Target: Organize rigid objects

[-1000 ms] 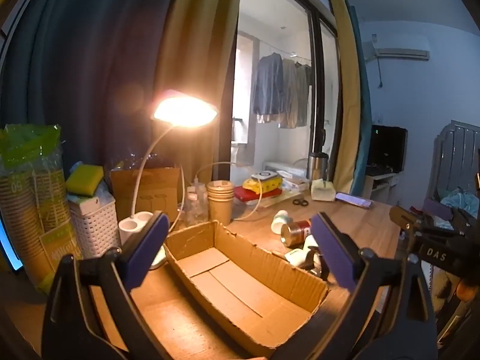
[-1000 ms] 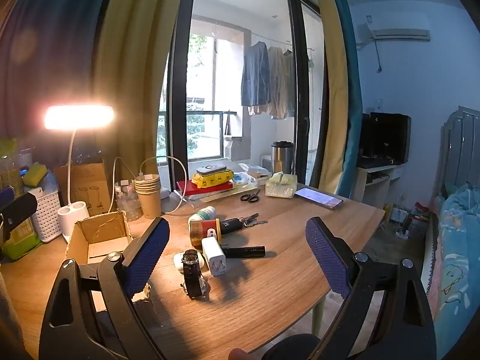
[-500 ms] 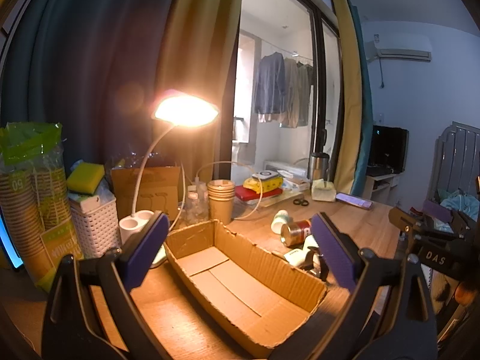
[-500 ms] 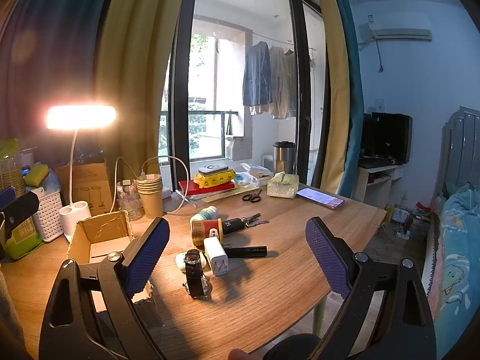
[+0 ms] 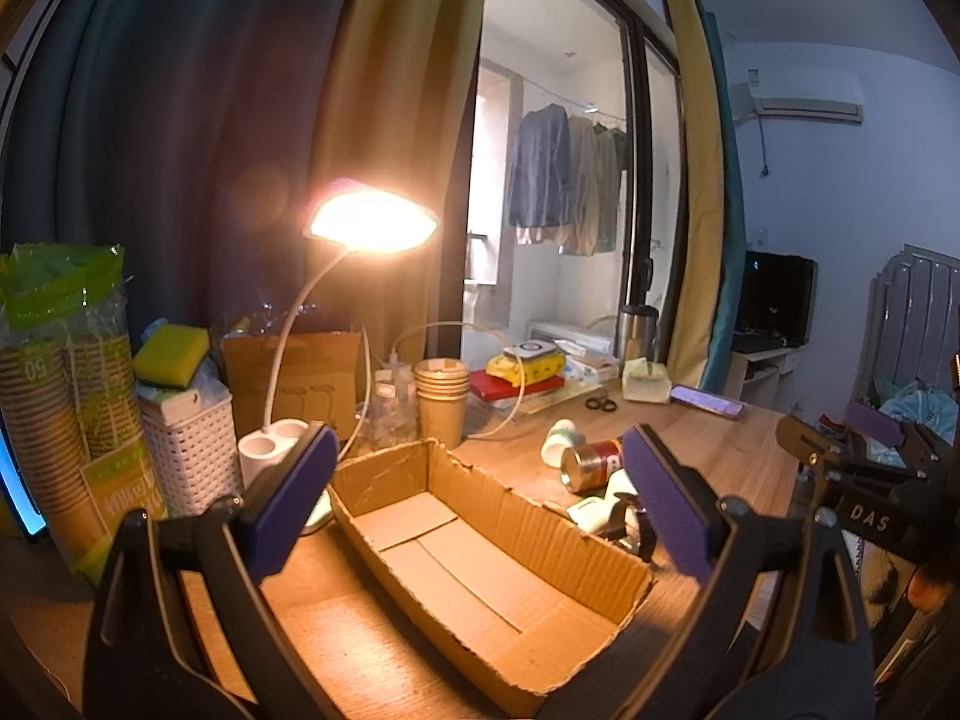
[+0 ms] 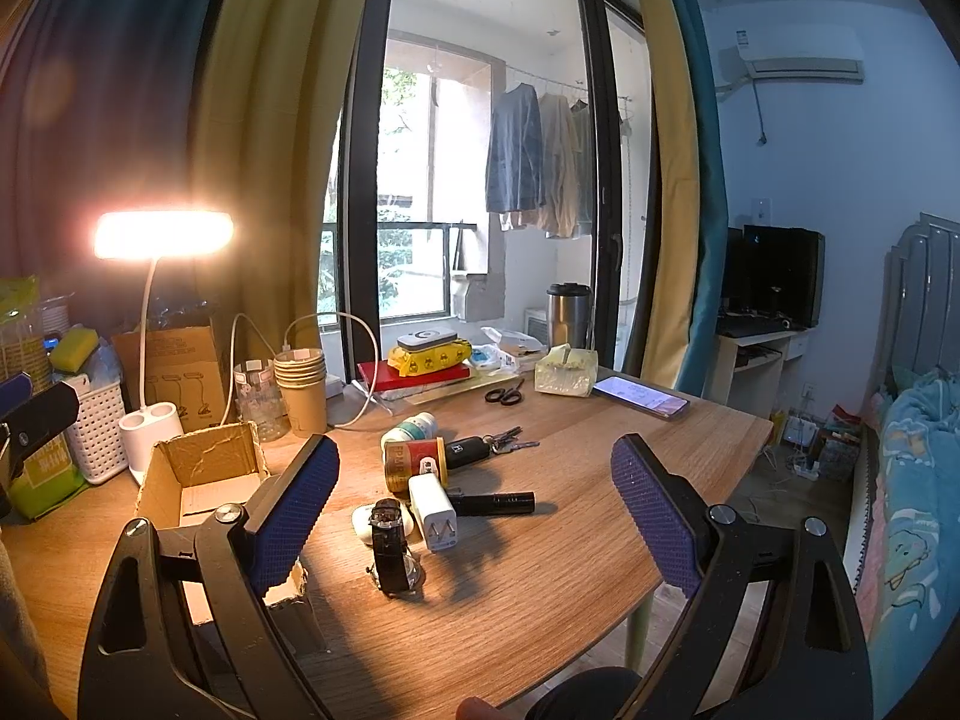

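Cardboard box (image 5: 480,546) lies open-topped on the wooden table (image 6: 570,540), with nothing visible inside it. The left gripper (image 5: 480,504) hangs above the box with its jaws spread wide and nothing between them. The right gripper (image 6: 474,510) also has its jaws wide apart and holds nothing; it hovers over a cluster of small things just to the right of the box. Nearest in that cluster is a black watch (image 6: 393,546), touching a white earbud case (image 6: 369,519) on the box side. A white charger plug (image 6: 433,511) lies just beside the watch, with a black flashlight (image 6: 498,503) beyond it, away from the box. Farther back lie a red can (image 6: 414,462) on its side, a car key (image 6: 480,449) with a key ring, and a white bottle (image 6: 411,427). Behind the box stand a lit desk lamp (image 6: 162,235) and a stack of paper cups (image 6: 303,381).
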